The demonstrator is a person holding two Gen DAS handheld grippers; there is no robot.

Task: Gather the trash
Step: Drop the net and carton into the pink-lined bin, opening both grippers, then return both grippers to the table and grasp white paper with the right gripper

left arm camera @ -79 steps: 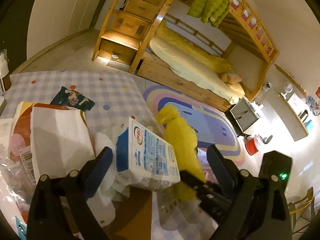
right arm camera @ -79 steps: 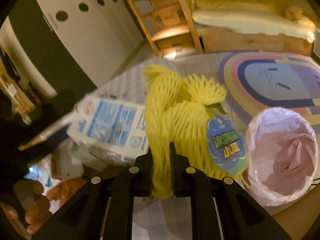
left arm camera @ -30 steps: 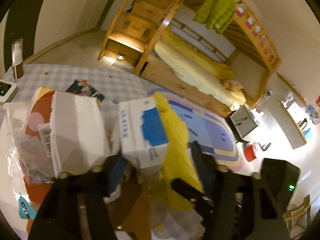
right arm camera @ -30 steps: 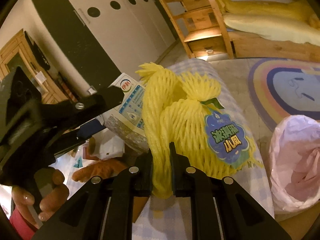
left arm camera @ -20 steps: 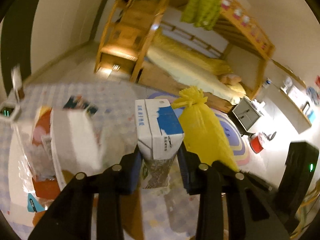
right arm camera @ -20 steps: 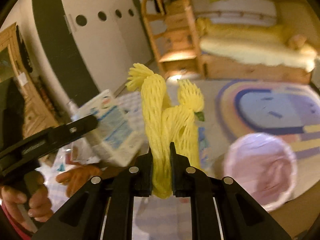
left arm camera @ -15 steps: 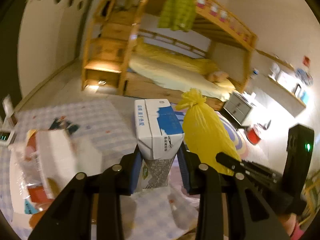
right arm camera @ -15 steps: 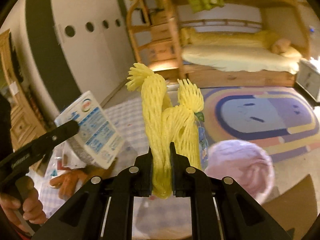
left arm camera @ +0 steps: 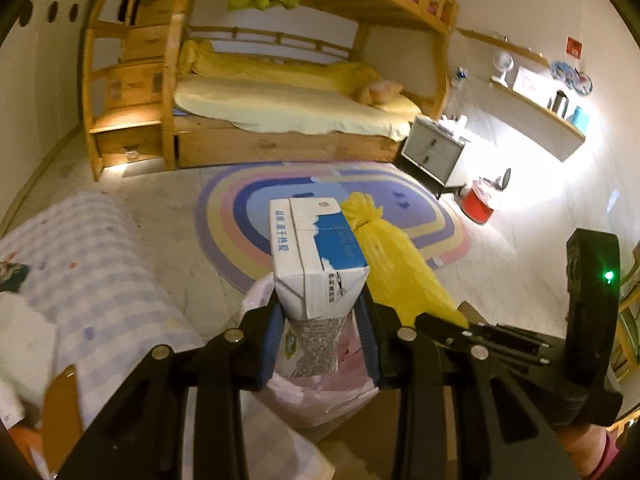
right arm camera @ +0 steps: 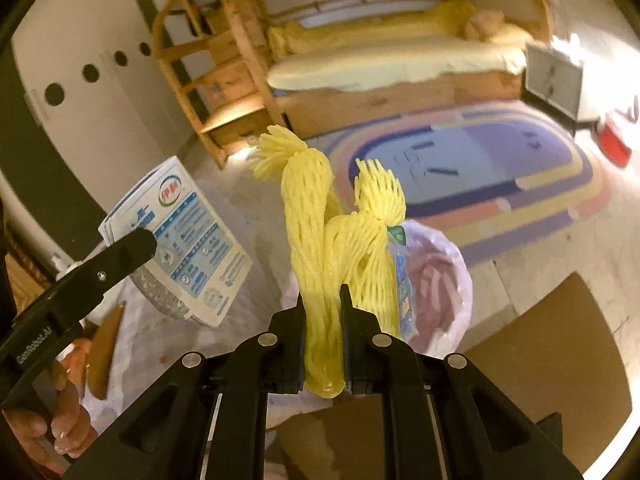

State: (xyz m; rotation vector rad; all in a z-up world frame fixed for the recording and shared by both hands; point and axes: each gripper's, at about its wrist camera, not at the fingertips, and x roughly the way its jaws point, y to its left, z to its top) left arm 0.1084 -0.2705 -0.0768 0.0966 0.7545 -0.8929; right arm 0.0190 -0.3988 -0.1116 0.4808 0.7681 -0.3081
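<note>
We've got the left gripper point(left arm camera: 320, 320) clamped on the blue-and-white milk carton point(left arm camera: 316, 256), fingers pressed against its lower sides, and it hangs right over the pink-lined trash bag point(left arm camera: 320, 384). Only this left wrist view gives us the carton's blue top panel and the bag's crumpled near edge directly beneath it. Beside the carton, to the right, the yellow foam net point(left arm camera: 396, 276) reads as a smooth yellow cone.

Over on the right wrist view, we see that net point(right arm camera: 320, 264) properly: ribbed mesh, two frayed tips, a blue label, and the right gripper point(right arm camera: 323, 344) shut tight on its lower end. Here the trash bag point(right arm camera: 440, 280) shows its open mouth behind and to the right of the net. The carton point(right arm camera: 188, 256) appears at left, showing its printed side panel. We also catch the checked worktop point(left arm camera: 92, 264) at left in the left wrist view.
</note>
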